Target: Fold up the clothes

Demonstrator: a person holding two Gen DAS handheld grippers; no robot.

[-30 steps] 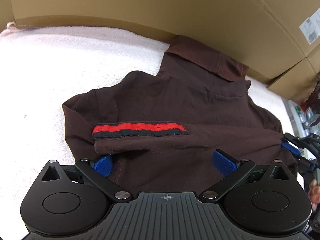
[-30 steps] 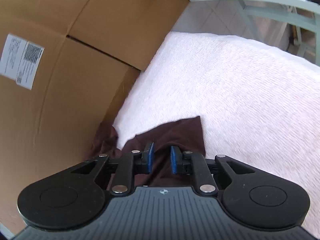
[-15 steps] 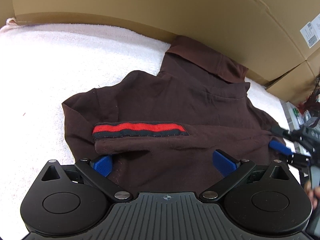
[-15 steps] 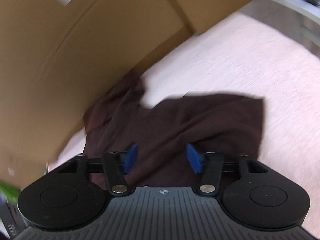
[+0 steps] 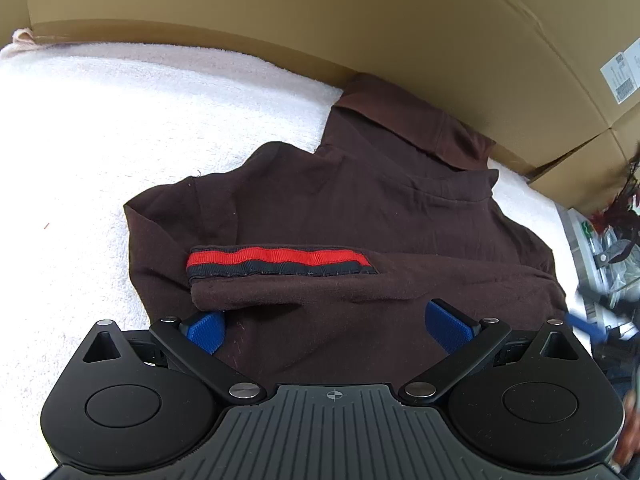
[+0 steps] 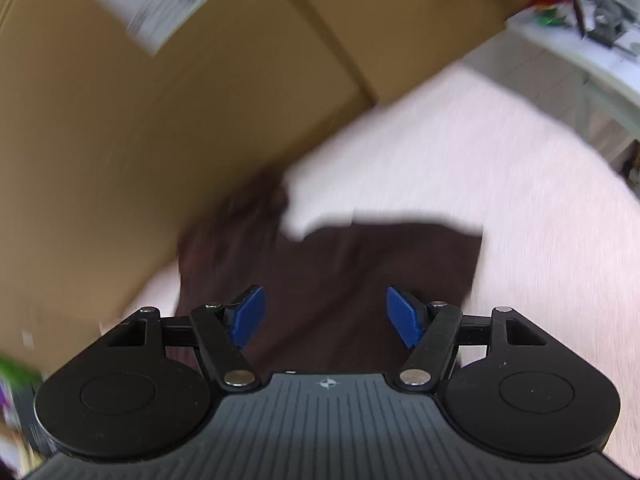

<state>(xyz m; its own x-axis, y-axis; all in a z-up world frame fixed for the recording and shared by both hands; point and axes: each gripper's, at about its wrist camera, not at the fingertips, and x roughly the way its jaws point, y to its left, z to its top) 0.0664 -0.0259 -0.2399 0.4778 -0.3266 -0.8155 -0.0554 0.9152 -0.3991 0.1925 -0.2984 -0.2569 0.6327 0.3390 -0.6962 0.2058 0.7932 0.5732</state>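
Note:
A dark brown polo shirt [image 5: 360, 216] lies partly folded on the white towel-covered surface [image 5: 100, 140], collar toward the cardboard. One sleeve with a red and dark band [image 5: 280, 260] is folded across its body. My left gripper [image 5: 326, 326] hovers open just over the shirt's near part, nothing pinched between its blue pads. In the right wrist view the same shirt [image 6: 360, 272] shows blurred, and my right gripper [image 6: 326, 316] stands above its edge with jaws opening and no cloth between the pads. A blurred blue fingertip [image 5: 586, 326] of the right gripper shows at the left view's right edge.
A tall cardboard box wall [image 5: 320, 20] runs along the far side of the towel, with a white label [image 6: 160, 4] on it. A cluttered white table [image 6: 580, 48] stands beyond the towel at the right.
The right gripper let go of the shirt's edge, opened wide, rose and rolled, so more of the shirt shows below it. The left gripper stayed in place, open.

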